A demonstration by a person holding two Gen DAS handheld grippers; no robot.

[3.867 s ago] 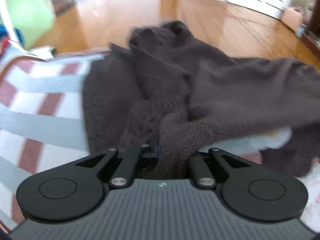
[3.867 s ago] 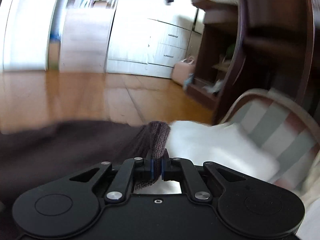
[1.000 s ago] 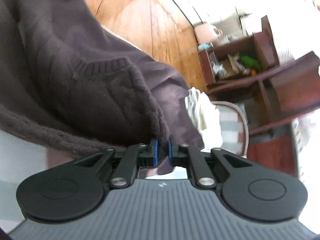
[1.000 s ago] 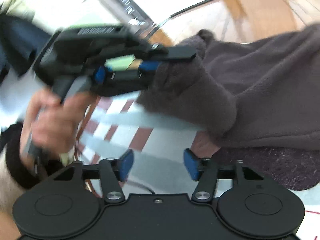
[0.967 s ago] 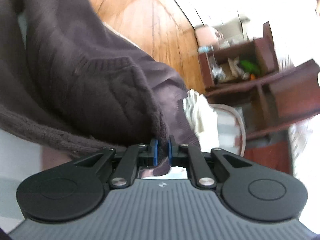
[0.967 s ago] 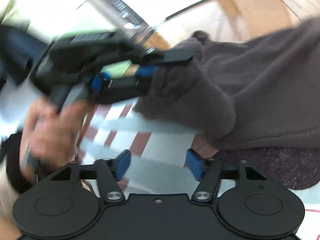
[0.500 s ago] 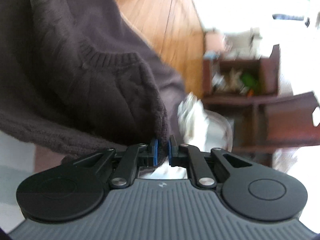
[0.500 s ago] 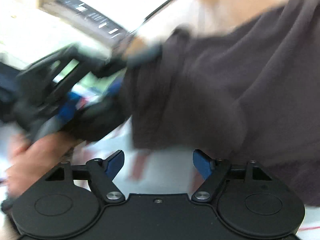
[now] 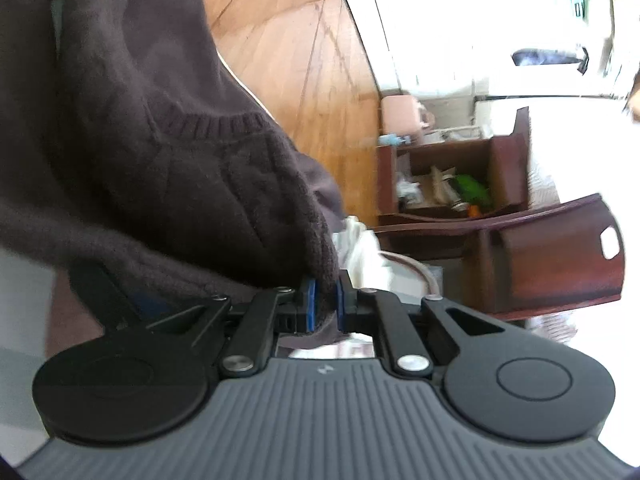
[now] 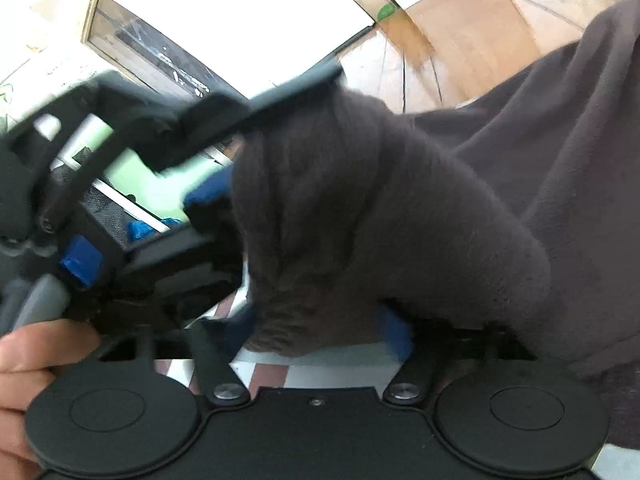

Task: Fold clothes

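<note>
While the left gripper [image 9: 324, 304] is clamped tight on a pinch of the dark brown sweater [image 9: 132, 152], the right gripper [image 10: 316, 332] is coming in right beside it, and that's the bit everything hangs on. Its jaws are closing with a hanging bunch of the same knit between the blue pads [image 10: 394, 330], but I wouldn't call it a grip yet; the pads look a little off the wool on both sides.

From the right wrist view, the sweater runs from about 6 o'clock, right at the fingertips, up and out toward 2 o'clock, so its long axis goes diagonally away from that gripper. The left one sits at 9 to 10 o'clock, holding the top of that same bunch, with a hand [image 10: 28, 364] on its handle down at 8 o'clock. So both are on one end of the garment, nearly touching, the left higher and the right just under it.

From the left wrist view, the knit fills everything from 9 to 12 o'clock, ribbed band [image 9: 212, 124] included, draped over a striped sheet [image 10: 264, 376]. My guess is the right takes this corner next, then the two spread apart along the edge.
</note>
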